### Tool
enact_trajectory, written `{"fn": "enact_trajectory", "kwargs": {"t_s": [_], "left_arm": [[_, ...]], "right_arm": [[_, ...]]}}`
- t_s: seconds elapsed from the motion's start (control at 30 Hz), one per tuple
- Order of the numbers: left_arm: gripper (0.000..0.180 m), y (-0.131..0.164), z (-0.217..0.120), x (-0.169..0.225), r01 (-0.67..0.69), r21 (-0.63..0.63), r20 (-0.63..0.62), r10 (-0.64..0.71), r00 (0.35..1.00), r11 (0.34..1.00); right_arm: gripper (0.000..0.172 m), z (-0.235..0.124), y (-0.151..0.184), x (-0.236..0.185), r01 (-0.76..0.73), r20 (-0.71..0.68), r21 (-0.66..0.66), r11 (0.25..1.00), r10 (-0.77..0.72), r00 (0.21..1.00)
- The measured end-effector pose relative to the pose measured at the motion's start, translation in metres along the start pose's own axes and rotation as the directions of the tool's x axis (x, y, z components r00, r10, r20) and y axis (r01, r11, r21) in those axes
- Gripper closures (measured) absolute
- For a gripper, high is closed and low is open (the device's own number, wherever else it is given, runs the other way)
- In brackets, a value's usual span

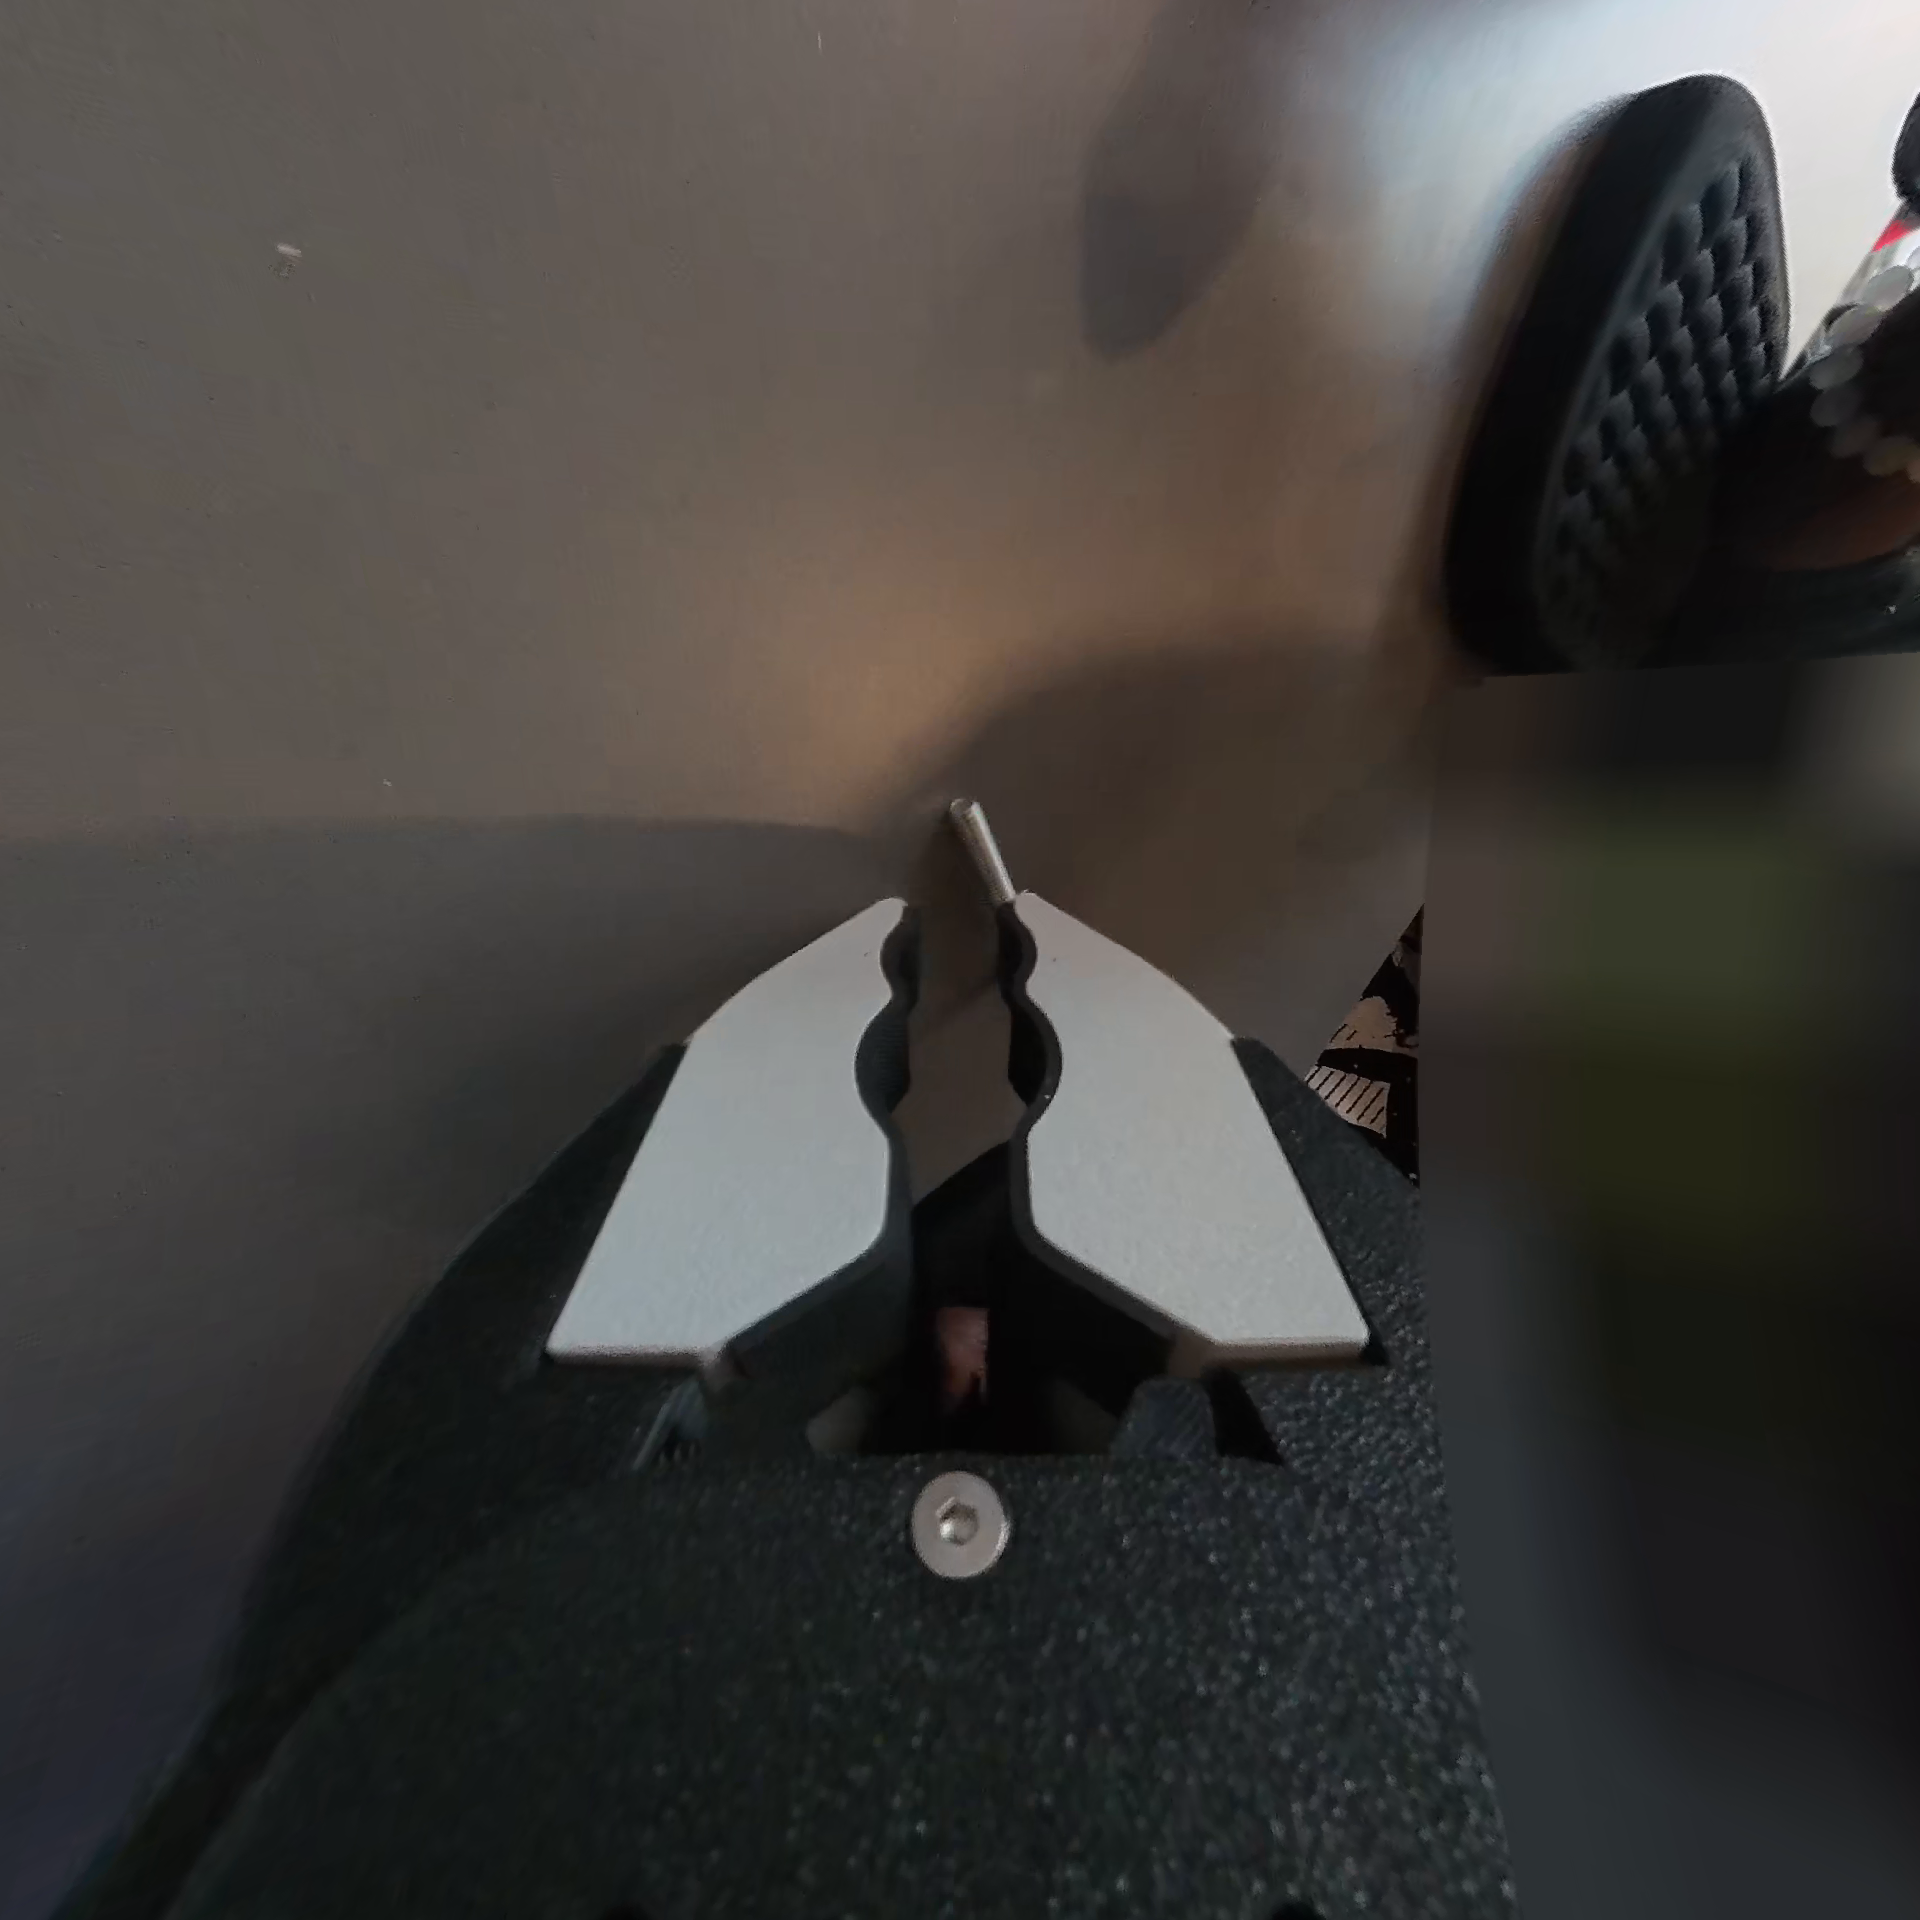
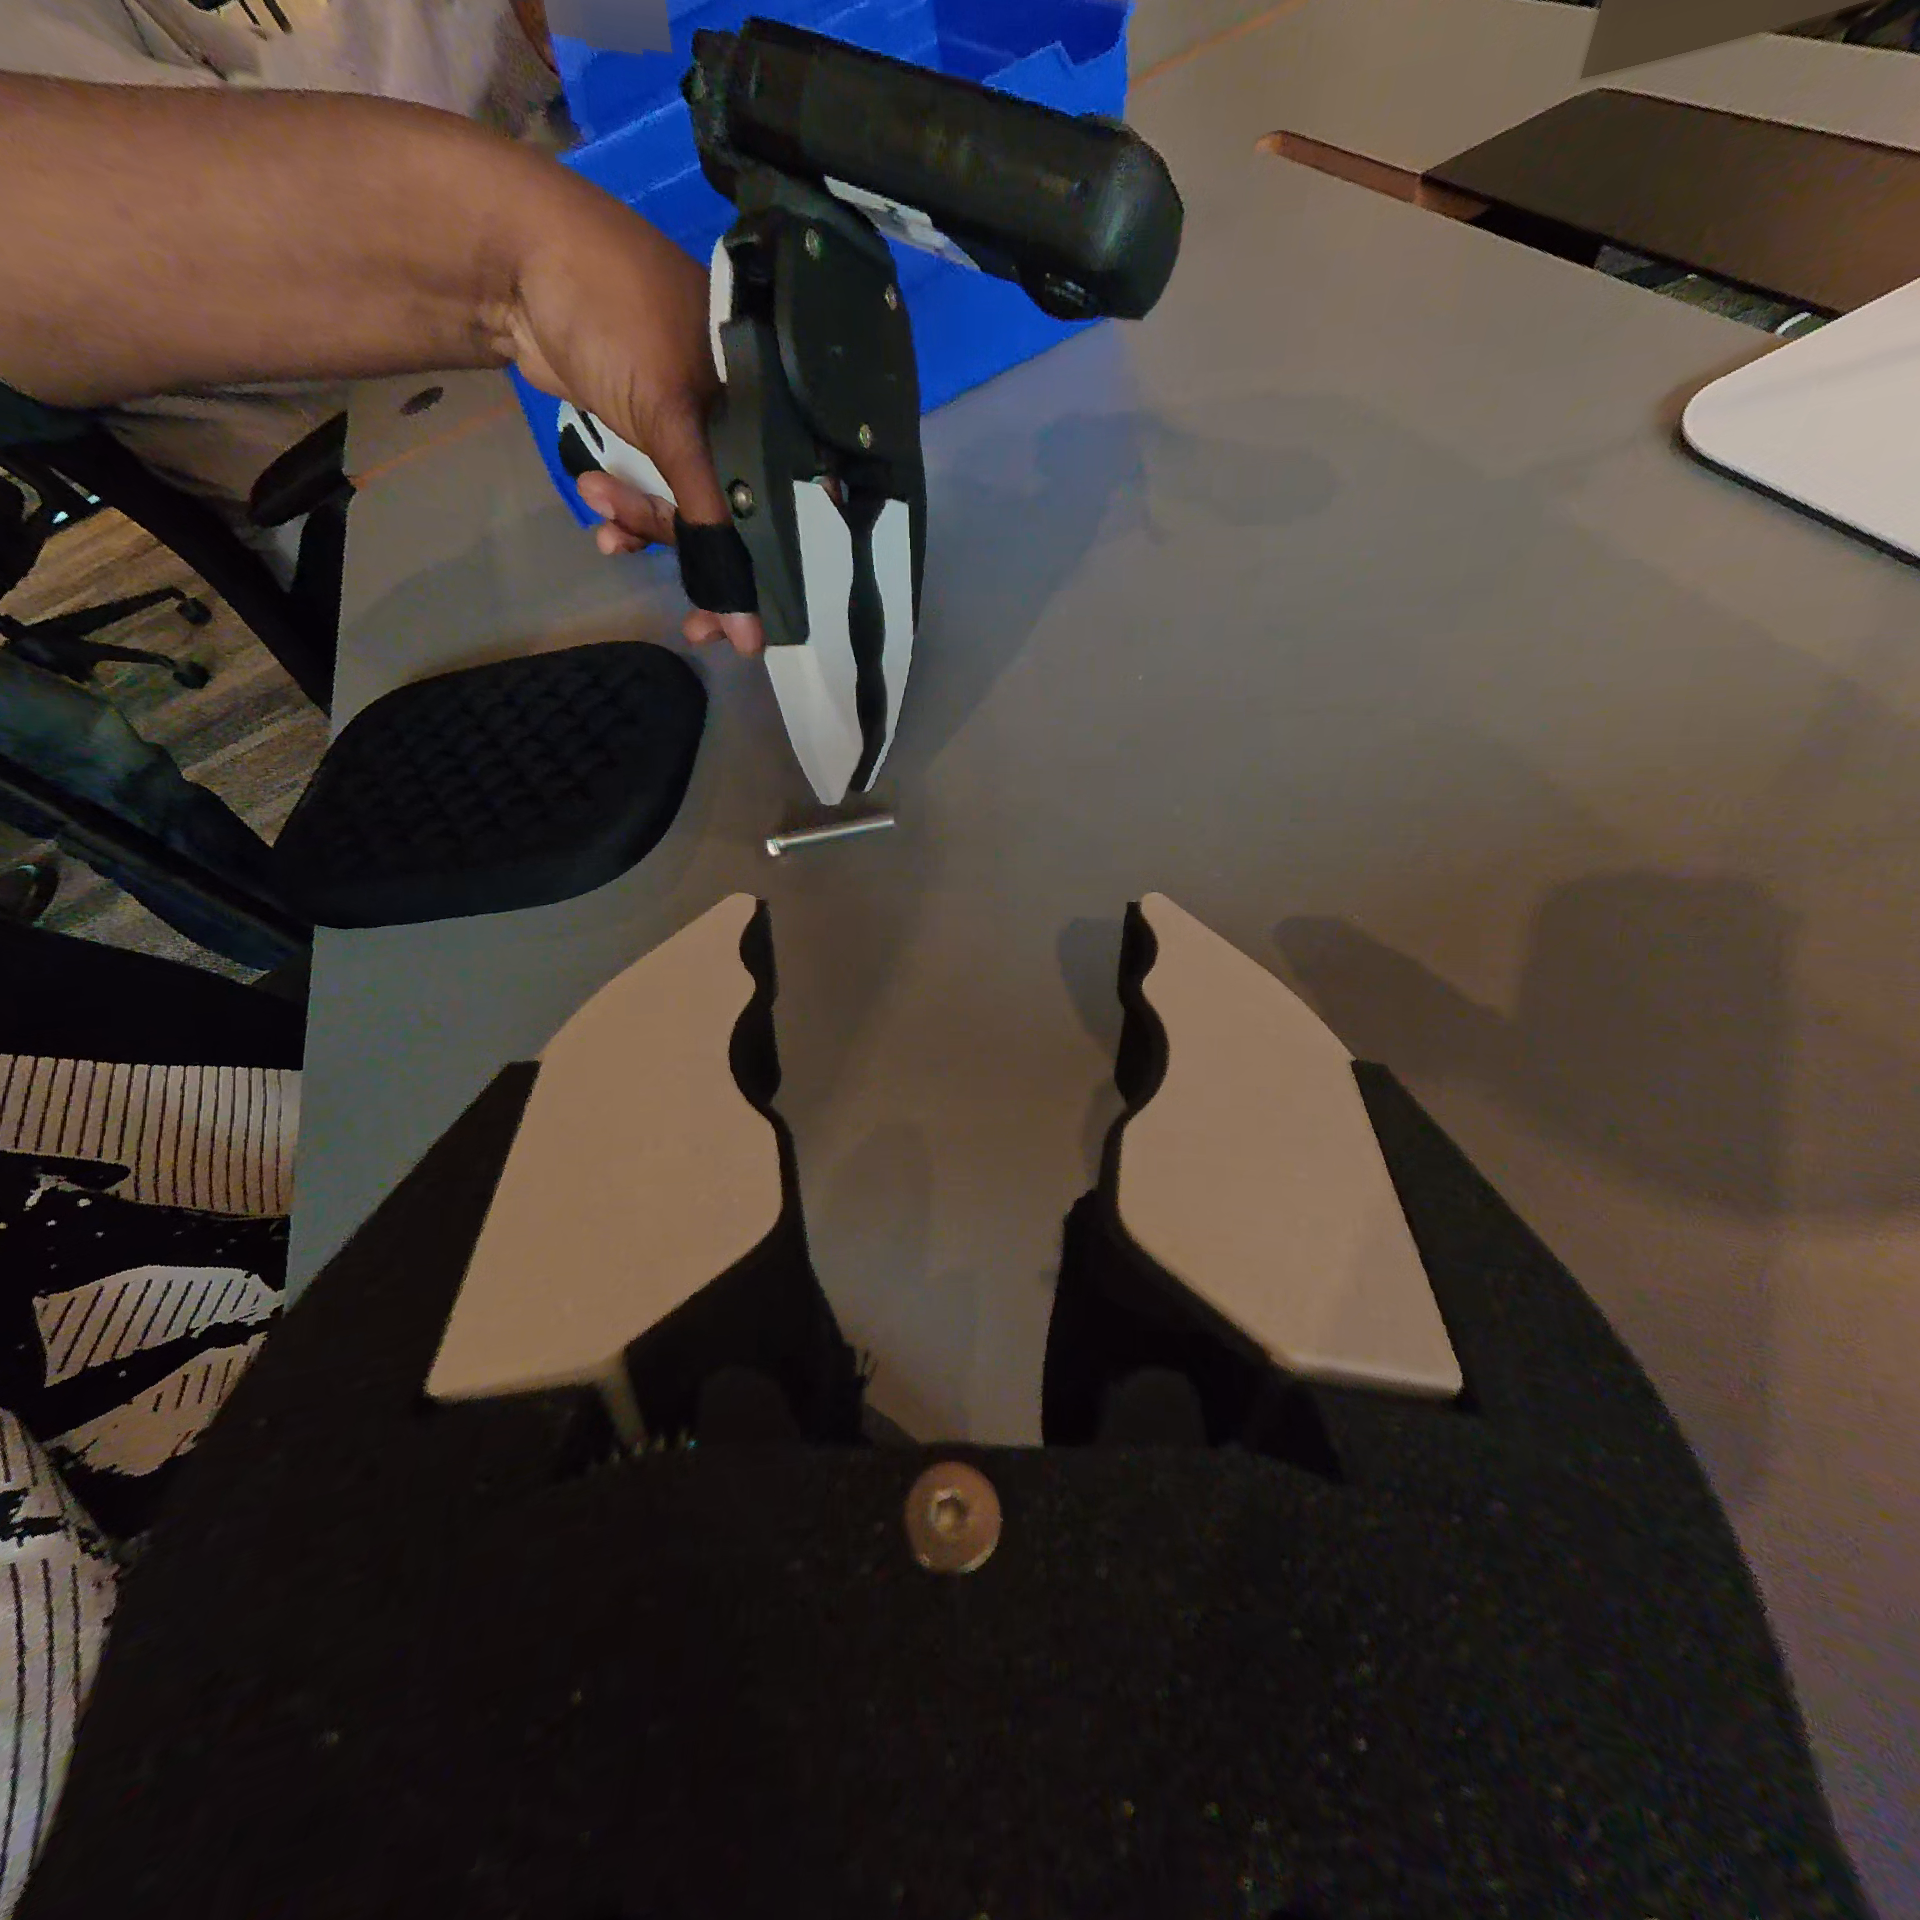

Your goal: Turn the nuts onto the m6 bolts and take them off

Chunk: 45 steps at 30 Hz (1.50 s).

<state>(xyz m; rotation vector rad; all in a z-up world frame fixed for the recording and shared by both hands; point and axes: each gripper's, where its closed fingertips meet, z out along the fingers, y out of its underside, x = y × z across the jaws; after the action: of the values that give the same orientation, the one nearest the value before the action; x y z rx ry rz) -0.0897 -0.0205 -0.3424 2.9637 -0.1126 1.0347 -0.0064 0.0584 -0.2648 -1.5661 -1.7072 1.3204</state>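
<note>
A silver bolt (image 2: 829, 834) lies flat on the grey table (image 2: 1351, 675), its head toward the left. My left gripper (image 2: 847, 795) points down just above the bolt's threaded end, with its jaws a narrow way apart and nothing pressed between them. In the left wrist view the bolt (image 1: 982, 852) lies on the table just beyond the right fingertip of the left gripper (image 1: 958, 909), outside the gap. My right gripper (image 2: 945, 904) is wide open and empty, a little nearer than the bolt. No nut shows in either view.
A black mesh chair armrest (image 2: 488, 790) juts over the table's left edge next to the bolt. A blue bin (image 2: 644, 156) stands behind the left gripper. A white flat board (image 2: 1818, 436) and a cardboard box (image 2: 1662, 197) sit at the far right. Across from one pair of fingers to the other is roughly 15 centimetres.
</note>
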Motion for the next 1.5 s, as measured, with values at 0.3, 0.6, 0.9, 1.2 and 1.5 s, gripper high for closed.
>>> {"fn": "enact_trajectory", "kwargs": {"t_s": [0.3,0.6,0.9,1.2,1.5], "left_arm": [[0.155,-0.008,-0.030,0.013,-0.131,0.172,0.089,0.118,0.989,0.976],[0.151,-0.001,-0.156,0.026,-0.399,0.623,0.386,0.180,0.905,0.672],[0.115,0.084,-0.284,0.011,-0.616,0.751,0.638,-0.020,0.769,0.238],[0.126,0.165,-0.226,-0.121,-0.382,0.517,0.723,-0.152,0.674,0.766],[0.143,0.192,-0.191,-0.198,-0.027,0.449,0.624,-0.292,0.725,0.893]], "right_arm": [[0.107,0.002,0.002,0.001,0.047,-0.020,-0.008,0.999,-0.047,0.999],[0.104,0.002,0.002,0.005,0.172,-0.086,-0.028,0.985,-0.173,0.981],[0.104,0.005,0.010,0.014,0.157,-0.093,-0.061,0.986,-0.162,0.982],[0.104,0.008,0.014,0.012,0.172,-0.075,-0.073,0.982,-0.178,0.981],[0.104,0.007,0.012,0.009,0.198,-0.070,-0.071,0.978,-0.203,0.977]]}}
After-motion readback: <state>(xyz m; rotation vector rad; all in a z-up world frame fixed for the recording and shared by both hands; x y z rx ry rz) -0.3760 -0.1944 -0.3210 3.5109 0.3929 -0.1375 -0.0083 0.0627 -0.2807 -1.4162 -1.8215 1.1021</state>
